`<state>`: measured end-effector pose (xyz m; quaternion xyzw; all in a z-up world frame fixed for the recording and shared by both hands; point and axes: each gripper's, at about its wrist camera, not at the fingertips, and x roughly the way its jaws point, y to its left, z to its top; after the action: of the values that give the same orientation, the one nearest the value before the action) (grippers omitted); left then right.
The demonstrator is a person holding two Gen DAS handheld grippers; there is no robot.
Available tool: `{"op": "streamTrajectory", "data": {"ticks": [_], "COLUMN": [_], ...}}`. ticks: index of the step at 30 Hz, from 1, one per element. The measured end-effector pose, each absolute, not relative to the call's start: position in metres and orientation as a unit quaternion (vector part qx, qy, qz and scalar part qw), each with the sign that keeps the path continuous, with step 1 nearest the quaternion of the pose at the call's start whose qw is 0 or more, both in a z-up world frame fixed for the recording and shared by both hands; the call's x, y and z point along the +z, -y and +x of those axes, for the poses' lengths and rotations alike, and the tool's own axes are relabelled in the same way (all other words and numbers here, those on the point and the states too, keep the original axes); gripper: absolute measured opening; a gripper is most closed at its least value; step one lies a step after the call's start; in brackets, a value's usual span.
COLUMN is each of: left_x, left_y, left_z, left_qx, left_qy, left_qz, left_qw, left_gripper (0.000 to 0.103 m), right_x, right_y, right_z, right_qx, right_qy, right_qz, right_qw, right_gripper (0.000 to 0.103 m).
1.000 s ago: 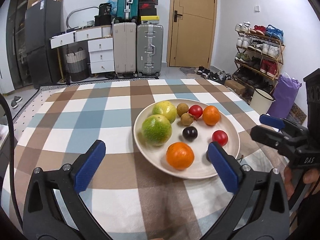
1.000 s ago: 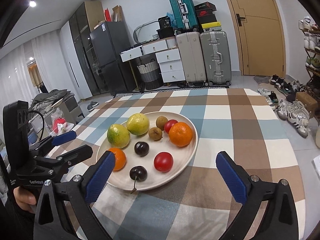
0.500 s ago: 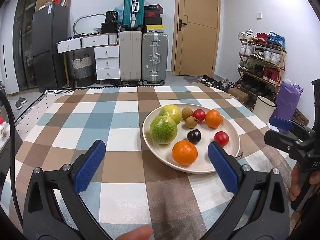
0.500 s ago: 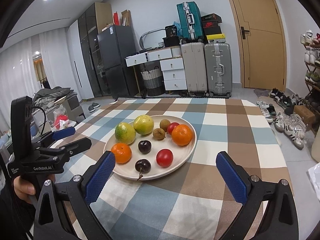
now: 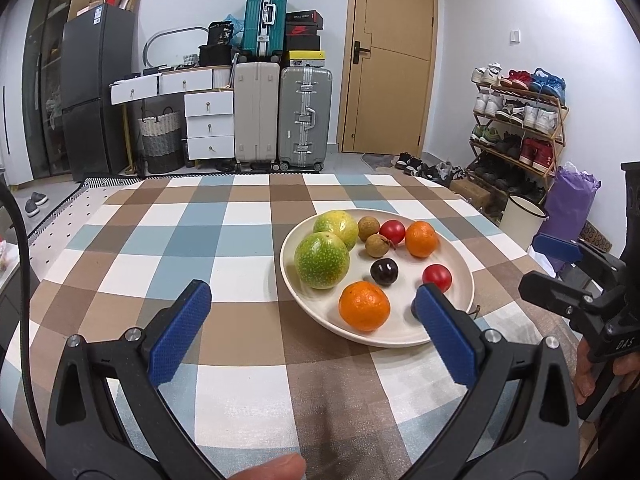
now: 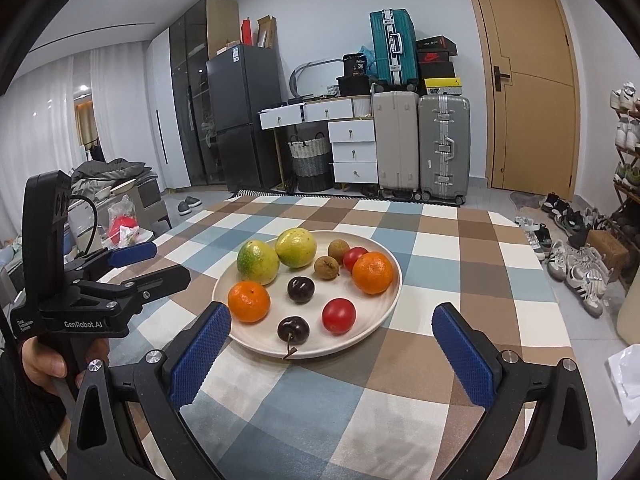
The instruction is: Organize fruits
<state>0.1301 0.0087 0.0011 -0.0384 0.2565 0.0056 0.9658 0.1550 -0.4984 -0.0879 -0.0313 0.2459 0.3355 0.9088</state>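
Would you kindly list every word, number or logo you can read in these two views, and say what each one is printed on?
"GenRobot.AI": side of the left gripper, seen from the right wrist.
"DAS": body of the right gripper, seen from the left wrist.
"36": black bag on the drawers.
Nike swoosh, no words: red shoebox.
Small print on the left gripper's handle, the fridge sticker and the yellow box: too small to read.

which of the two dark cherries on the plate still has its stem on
The cherry at the plate's near edge, closest to the right hand-held gripper; its stem hangs over the rim. The other cherry, mid-plate, shows none.
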Motion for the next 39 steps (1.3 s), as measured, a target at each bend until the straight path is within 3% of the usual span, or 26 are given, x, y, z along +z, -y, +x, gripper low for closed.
{"op": "streamTrajectory", "data": {"ticks": [39], "left_x": [0.0034], "left_y": [-0.0061], "left_z": [0.1317], "left_qx": [0.003], "left_qy": [-0.251], "left_qz": [-0.036], "left_qw": [0.967], "left_gripper": [0.102], "right_x": [-0.0894], "right_y": [0.4965], "right_z": [0.1553], "right_qx": [0.338], "right_qy": [-0.246], "right_qz": [-0.038], "right_qw": [0.908], "right_gripper": [0.103]}}
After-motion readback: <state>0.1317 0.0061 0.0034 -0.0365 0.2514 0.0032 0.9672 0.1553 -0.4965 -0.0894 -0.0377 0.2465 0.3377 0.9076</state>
